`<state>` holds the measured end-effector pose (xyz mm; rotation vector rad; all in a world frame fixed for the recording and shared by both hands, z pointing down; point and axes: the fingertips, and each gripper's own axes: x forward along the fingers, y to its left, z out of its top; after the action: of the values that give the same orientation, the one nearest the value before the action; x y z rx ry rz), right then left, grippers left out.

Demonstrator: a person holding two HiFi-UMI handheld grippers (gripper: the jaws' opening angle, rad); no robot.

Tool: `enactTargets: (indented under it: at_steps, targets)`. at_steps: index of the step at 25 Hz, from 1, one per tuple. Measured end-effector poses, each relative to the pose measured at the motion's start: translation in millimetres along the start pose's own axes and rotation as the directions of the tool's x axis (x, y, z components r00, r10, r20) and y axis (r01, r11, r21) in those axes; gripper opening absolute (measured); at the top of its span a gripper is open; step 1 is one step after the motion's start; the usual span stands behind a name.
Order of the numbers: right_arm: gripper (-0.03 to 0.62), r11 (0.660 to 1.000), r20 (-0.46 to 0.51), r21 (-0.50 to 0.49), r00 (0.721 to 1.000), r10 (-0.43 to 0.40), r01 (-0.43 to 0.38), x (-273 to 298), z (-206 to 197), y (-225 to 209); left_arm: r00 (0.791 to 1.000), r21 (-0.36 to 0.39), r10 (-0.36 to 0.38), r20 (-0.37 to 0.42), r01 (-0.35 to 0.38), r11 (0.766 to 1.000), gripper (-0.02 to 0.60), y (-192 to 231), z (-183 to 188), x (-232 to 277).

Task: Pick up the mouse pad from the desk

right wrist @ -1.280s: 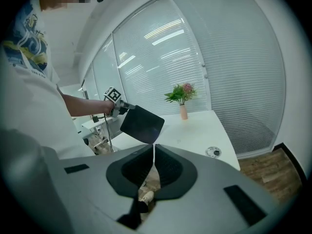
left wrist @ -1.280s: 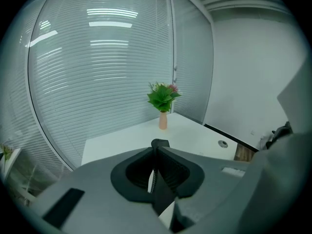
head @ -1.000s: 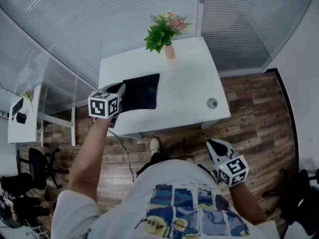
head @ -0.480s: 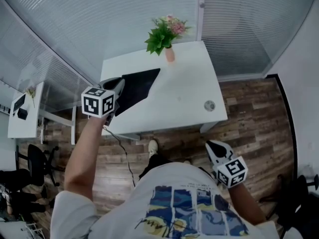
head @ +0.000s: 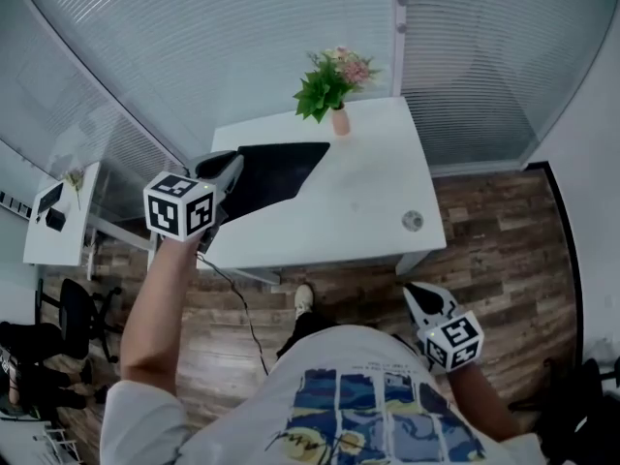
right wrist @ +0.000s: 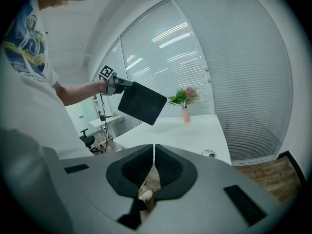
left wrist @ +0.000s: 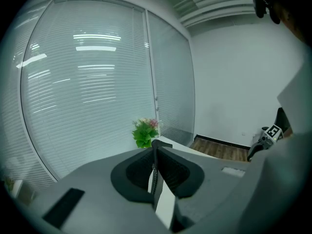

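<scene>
The left gripper (head: 231, 170) is pinched tight on an edge of the thin, flat black mouse pad (head: 278, 170) and holds it tilted in the air over the left side of the white desk (head: 368, 211), while the right gripper (head: 427, 299) hangs low, away from the desk, jaws together with nothing in them.

Bright even daylight, ceiling-light glare on blinds, fisheye-warped edges

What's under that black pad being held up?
Air, then white desk; the mouse pad hangs clear in the left tool. From overhead, the pad hides that desk corner.
</scene>
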<state>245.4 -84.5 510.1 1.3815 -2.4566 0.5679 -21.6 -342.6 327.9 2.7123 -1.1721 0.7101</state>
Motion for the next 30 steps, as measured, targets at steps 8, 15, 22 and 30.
enactTargets:
  at_steps: [8,15,22,30]
  targets:
    - [0.012,0.999,0.007,-0.023,1.000,0.025,-0.025,0,4,5,0.998,0.037,-0.018,0.053,0.017,0.999,0.026,-22,41,-41]
    - [0.012,0.999,0.020,-0.024,0.999,0.037,-0.036,-4,10,9,0.997,0.074,-0.025,0.075,0.020,0.997,0.026,-42,67,-71]
    - [0.012,0.999,0.039,-0.025,0.998,0.044,-0.043,-8,11,8,0.995,0.099,-0.031,0.091,0.022,0.995,0.026,-56,87,-85]
    - [0.011,0.999,0.044,-0.033,0.998,0.043,-0.042,-8,17,9,0.994,0.102,-0.039,0.098,0.029,0.994,0.026,-61,92,-89]
